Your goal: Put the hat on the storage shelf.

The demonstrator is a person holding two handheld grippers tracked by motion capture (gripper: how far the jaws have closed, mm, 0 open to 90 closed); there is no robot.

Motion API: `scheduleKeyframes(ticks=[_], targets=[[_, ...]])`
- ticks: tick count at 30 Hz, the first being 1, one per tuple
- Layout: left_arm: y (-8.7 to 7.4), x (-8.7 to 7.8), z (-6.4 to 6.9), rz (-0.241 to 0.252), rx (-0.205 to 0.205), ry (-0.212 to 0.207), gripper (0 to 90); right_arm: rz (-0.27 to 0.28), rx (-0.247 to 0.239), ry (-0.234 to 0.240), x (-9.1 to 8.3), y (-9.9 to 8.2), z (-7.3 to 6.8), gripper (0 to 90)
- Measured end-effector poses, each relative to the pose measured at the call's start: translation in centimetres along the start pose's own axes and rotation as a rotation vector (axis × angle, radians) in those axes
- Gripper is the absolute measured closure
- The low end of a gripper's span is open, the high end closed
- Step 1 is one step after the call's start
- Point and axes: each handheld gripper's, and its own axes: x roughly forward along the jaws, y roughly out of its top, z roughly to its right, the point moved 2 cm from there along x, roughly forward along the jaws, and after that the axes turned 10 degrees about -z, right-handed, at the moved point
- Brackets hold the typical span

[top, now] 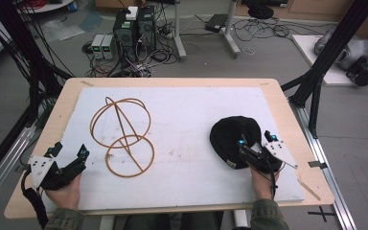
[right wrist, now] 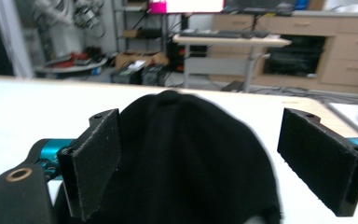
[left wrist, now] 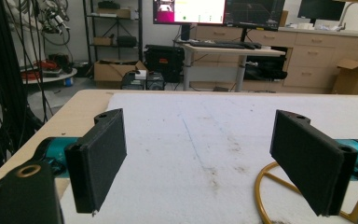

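High view: right hand-held gripper (top: 256,142) open at black cap (top: 232,135)

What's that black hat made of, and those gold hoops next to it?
The black hat looks like soft, matte cloth: it reflects no light and slumps in a rounded dome between the right claw's open jaws. The gold hoops look like thin, stiff wire or metal rod, holding clean circles with a smooth yellowish sheen; painted or bare metal, I can't tell.
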Motion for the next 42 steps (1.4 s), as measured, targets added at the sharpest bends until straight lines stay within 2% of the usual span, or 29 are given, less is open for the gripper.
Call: scheduleKeyframes(ticks=[5, 9, 12, 15, 17, 21, 29, 34, 36, 39, 40, 42], targets=[[-0.1, 0.0, 0.1, -0.004, 0.004, -0.002, 18.6, -0.043, -0.062, 0.011, 0.7, 0.0, -0.9, 12.8], [-0.1, 0.0, 0.0, -0.005, 0.003, -0.001, 18.6, -0.069, -0.083, 0.024, 1.1, -0.1, -1.4, 12.8], [-0.1, -0.1, 0.0, -0.005, 0.002, 0.000, 18.6, -0.106, -0.081, 0.027, 1.4, -0.2, -1.6, 12.8], [-0.1, 0.0, -0.1, -0.004, 0.000, 0.001, 18.6, -0.161, -0.060, 0.043, 1.7, -0.3, -1.5, 13.2], [-0.1, 0.0, -0.1, -0.008, 0.001, 0.002, 18.6, -0.189, -0.034, 0.045, 1.8, -0.3, -1.5, 16.8], [-0.1, 0.0, -0.1, -0.006, 0.000, 0.000, 18.6, -0.225, -0.019, 0.036, 1.8, -0.3, -1.5, 22.8], [-0.1, -0.1, -0.1, -0.006, -0.005, 0.002, 18.6, -0.211, -0.019, 0.043, 1.6, -0.2, -1.5, 29.5], [-0.1, -0.1, -0.1, -0.005, -0.004, 0.002, 18.6, -0.226, -0.020, 0.055, 1.6, -0.3, -1.6, 41.3], [-0.1, -0.1, -0.1, -0.006, -0.006, 0.000, 18.6, -0.229, -0.037, 0.045, 1.6, -0.3, -1.7, 54.5], [-0.1, 0.0, -0.1, -0.004, -0.002, 0.000, 18.6, -0.235, -0.045, 0.003, 1.4, -0.2, -1.8, 79.0], [-0.1, 0.0, -0.1, -0.005, -0.001, -0.001, 18.6, -0.231, -0.047, -0.003, 1.3, -0.1, -1.8, 83.0], [-0.1, -0.1, -0.1, -0.005, 0.001, -0.002, 18.6, -0.220, -0.037, -0.007, 1.1, -0.1, -1.8, 85.2]])
